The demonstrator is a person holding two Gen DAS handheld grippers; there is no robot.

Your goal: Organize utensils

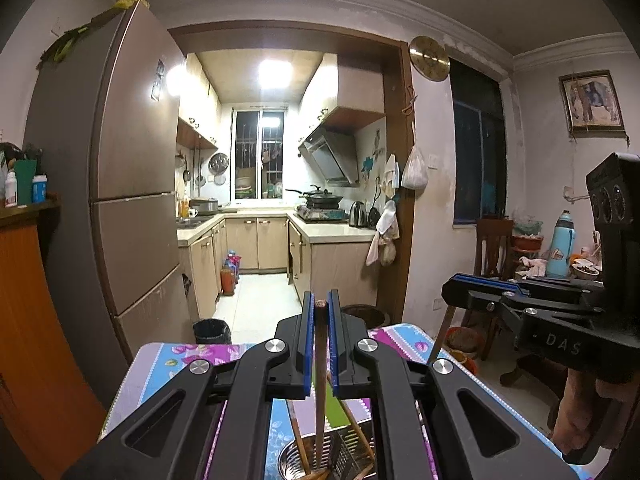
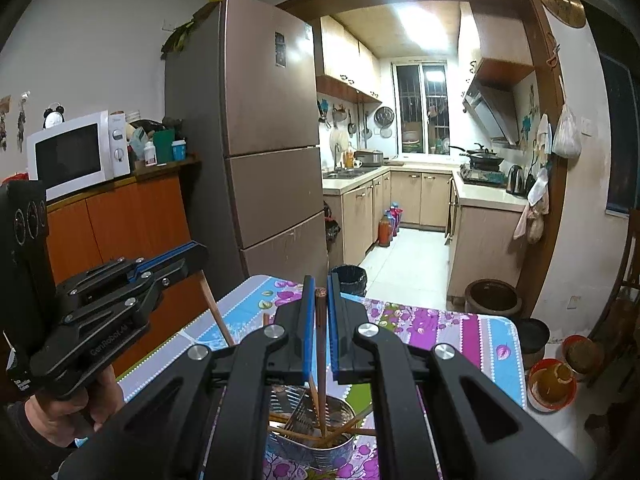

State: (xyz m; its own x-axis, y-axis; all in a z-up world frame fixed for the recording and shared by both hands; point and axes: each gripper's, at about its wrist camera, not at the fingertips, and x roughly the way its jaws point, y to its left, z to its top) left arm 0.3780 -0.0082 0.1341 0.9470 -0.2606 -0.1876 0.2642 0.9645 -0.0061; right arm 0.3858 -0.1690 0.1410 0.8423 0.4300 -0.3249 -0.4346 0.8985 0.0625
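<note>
My left gripper [image 1: 319, 302] is shut on a brown wooden chopstick [image 1: 320, 364] that stands upright, its lower end in a perforated metal utensil holder [image 1: 340, 454] on the floral tablecloth. My right gripper [image 2: 319, 290] is shut on another wooden chopstick [image 2: 321, 356], its lower end in the same metal holder [image 2: 308, 446], which holds several more chopsticks lying at angles. The right gripper also shows at the right of the left wrist view [image 1: 472, 286], and the left gripper at the left of the right wrist view [image 2: 188, 254], with its chopstick slanting down.
The table [image 2: 460, 332] has a purple and blue floral cloth. A tall brown fridge [image 2: 264, 128] and an orange cabinet with a microwave [image 2: 76, 152] stand to the left. A black bin [image 2: 350, 278] and a dark jar [image 2: 492, 298] sit beyond the table, before the kitchen doorway.
</note>
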